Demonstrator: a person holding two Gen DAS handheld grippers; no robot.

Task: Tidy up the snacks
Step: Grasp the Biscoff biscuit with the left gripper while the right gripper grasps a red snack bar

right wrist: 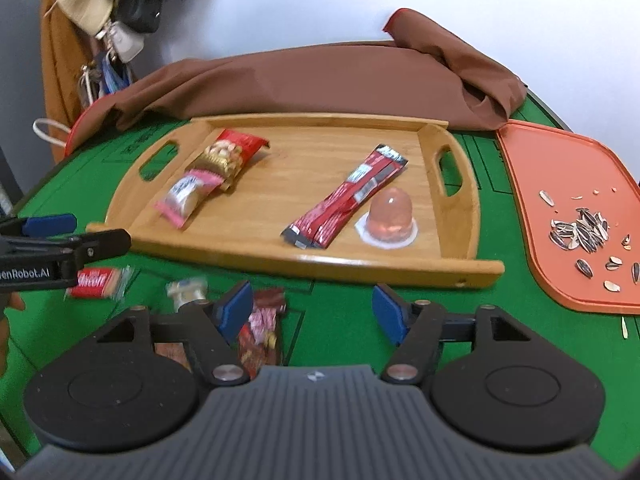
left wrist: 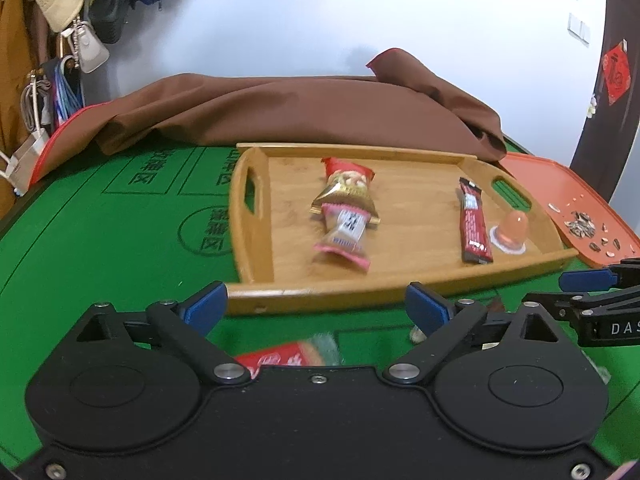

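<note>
A shallow wooden tray with cut-out handles (right wrist: 456,236) is seen lying on the green felt-covered bench (right wrist: 344,320), in front of a crumpled brown cloth (right wrist: 320,80). Four snacks are held in the tray: a red-and-gold packet of nuts (right wrist: 230,156) towards its left side, a small pink-edged wrapped sweet (right wrist: 182,198) overlapping that packet's near end, a long dark-red stick sachet (right wrist: 348,198) lying slantwise right of the middle, and a pink jelly cup (right wrist: 390,216) just beside the sachet's near end. The left tongs (left wrist: 316,306) are shown with jaws wide apart and nothing between them, held short of the tray's near rim. The right tongs (right wrist: 312,312) are likewise parted and empty. On the bench before the tray, a red wafer packet (right wrist: 98,280), a small pale wrapped sweet (right wrist: 186,292) and a dark-red mixed-candy bag (right wrist: 262,332) are left outside the tray, blurred in the view. To the right of the tray, an orange plastic board (right wrist: 532,168) is seen strewn with striped sunflower seeds (right wrist: 580,230).
</note>
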